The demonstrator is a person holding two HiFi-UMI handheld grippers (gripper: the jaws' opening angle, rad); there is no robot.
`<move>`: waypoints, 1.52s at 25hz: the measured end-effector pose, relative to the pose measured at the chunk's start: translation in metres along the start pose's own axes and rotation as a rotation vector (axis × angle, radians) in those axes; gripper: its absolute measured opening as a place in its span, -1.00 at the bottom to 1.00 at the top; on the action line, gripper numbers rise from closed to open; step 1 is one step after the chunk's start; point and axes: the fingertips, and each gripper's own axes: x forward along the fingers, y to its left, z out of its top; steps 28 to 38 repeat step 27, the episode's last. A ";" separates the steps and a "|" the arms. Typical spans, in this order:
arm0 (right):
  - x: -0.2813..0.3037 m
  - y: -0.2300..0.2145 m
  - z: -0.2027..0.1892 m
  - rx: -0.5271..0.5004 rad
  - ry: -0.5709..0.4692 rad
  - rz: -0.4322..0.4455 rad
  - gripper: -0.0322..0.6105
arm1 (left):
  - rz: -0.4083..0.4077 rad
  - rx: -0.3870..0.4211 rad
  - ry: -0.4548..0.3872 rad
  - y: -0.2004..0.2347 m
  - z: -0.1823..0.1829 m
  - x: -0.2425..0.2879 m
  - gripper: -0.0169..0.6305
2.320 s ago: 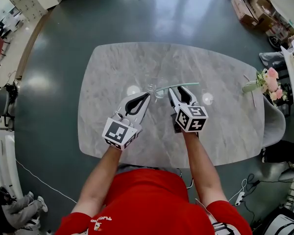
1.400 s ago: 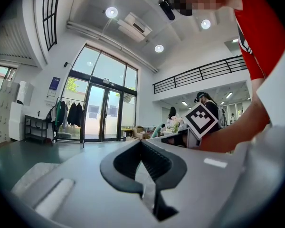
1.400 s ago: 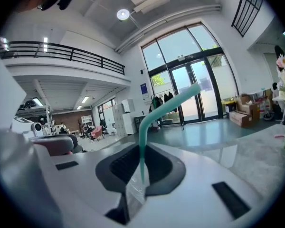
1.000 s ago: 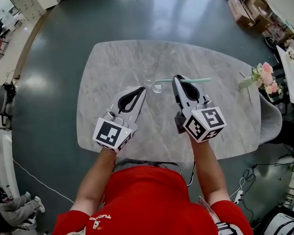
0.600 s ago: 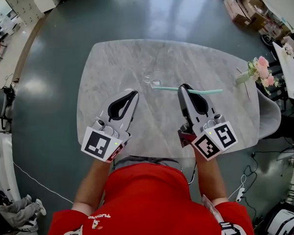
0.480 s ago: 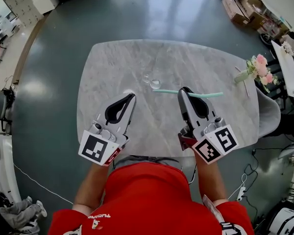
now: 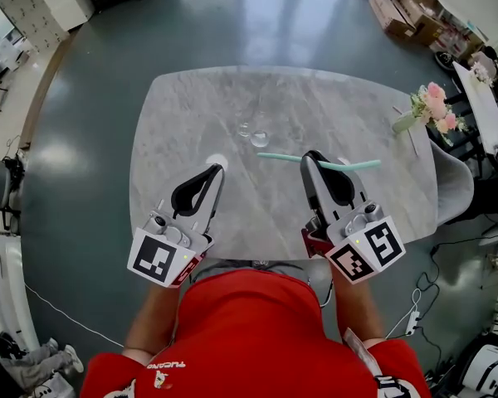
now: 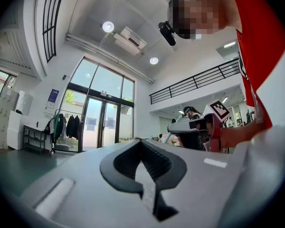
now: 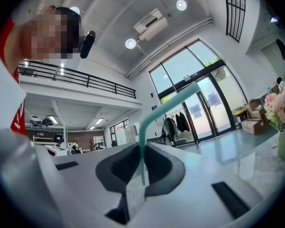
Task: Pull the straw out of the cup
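Note:
A small clear glass cup (image 7: 254, 134) stands near the middle of the grey marble table (image 7: 183, 114). The teal straw (image 7: 344, 165) is out of the cup and lies level across the tips of my right gripper (image 7: 310, 158), which is shut on it. In the right gripper view the straw (image 9: 147, 127) rises from between the pads and bends off to the upper right. My left gripper (image 7: 217, 171) hangs over the table's near left part, shut with nothing in it. In the left gripper view its jaws (image 8: 142, 148) meet, and the right gripper (image 8: 195, 129) shows beyond them.
A vase of pink flowers (image 7: 429, 106) stands at the table's right end, also seen as pink flowers (image 9: 278, 109) in the right gripper view. The person's red-shirted body presses close to the table's near edge. Boxes and furniture ring the grey floor.
The straw has come out of the cup and travelled toward the person with the right gripper. Both grippers have drawn back from the cup and risen.

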 end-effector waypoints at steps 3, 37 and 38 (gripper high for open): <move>0.001 -0.002 -0.002 -0.005 0.005 -0.003 -0.83 | -0.006 0.004 -0.005 -0.001 0.002 0.003 -0.93; 0.003 -0.008 -0.006 -0.009 0.014 -0.009 -0.83 | -0.003 -0.001 -0.015 0.000 0.002 0.008 -0.93; 0.003 -0.008 -0.006 -0.009 0.014 -0.009 -0.83 | -0.003 -0.001 -0.015 0.000 0.002 0.008 -0.93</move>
